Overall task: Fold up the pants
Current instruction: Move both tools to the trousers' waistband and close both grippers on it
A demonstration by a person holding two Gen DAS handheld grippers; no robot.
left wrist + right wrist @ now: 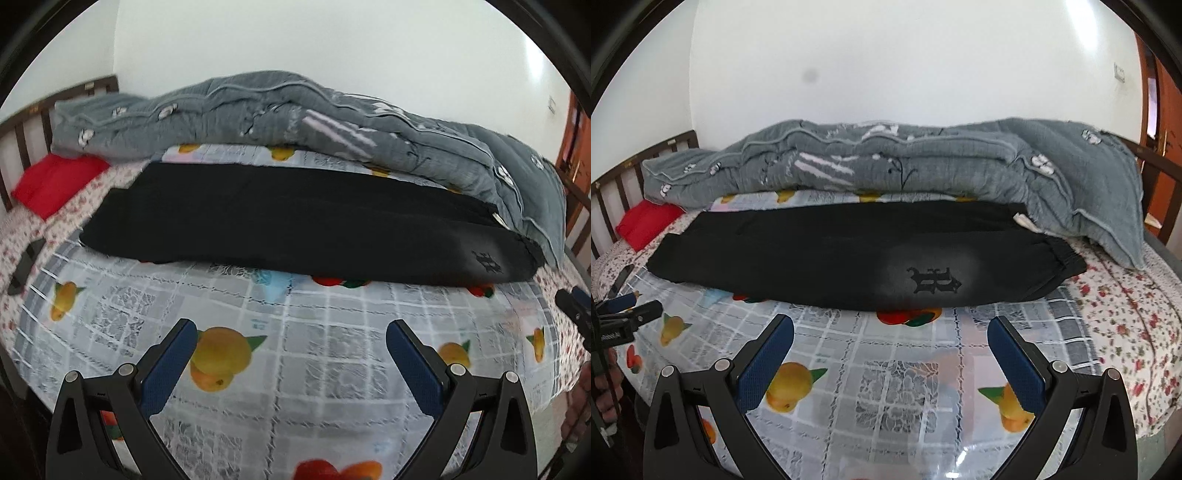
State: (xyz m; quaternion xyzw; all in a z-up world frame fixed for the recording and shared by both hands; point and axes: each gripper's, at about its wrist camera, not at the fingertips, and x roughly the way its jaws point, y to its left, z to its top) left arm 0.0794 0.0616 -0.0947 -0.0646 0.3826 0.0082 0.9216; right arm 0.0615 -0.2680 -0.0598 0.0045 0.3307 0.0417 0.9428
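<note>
- I see the bed (314,314) filling both views, covered with a checked fruit-print cloth (897,354) laid over a small-flowered sheet (1126,321).
- A bunched grey quilt (258,107) runs along the far side of the bed against the white wall.
- The black pants (288,221) lie flat and lengthwise across the bed, folded leg on leg, just in front of the quilt; their waistband end is toward the right, where the quilt's corner droops beside it.
- My right wrist view shows the gothic emblem (932,280) on the pants clearly, in a pale faded patch near the near edge; in the left wrist view it is small and off at the far right.
- The left view shows more of the red pillow (55,184) by the slatted headboard (22,140); the right view shows more of the orange-brown door (1167,110).
- A dark flat object (26,266), maybe a phone, lies on the flowered sheet at the left edge.
- My left gripper (291,332) is spread wide with nothing between its blue pads, poised over the fruit cloth, short of the pants' near edge.
- My right gripper (890,328) is likewise spread and empty, close to the pants' near edge, about in line with the emblem.
- Each view catches the other gripper at its margin, and part of a hand holding it.
</note>
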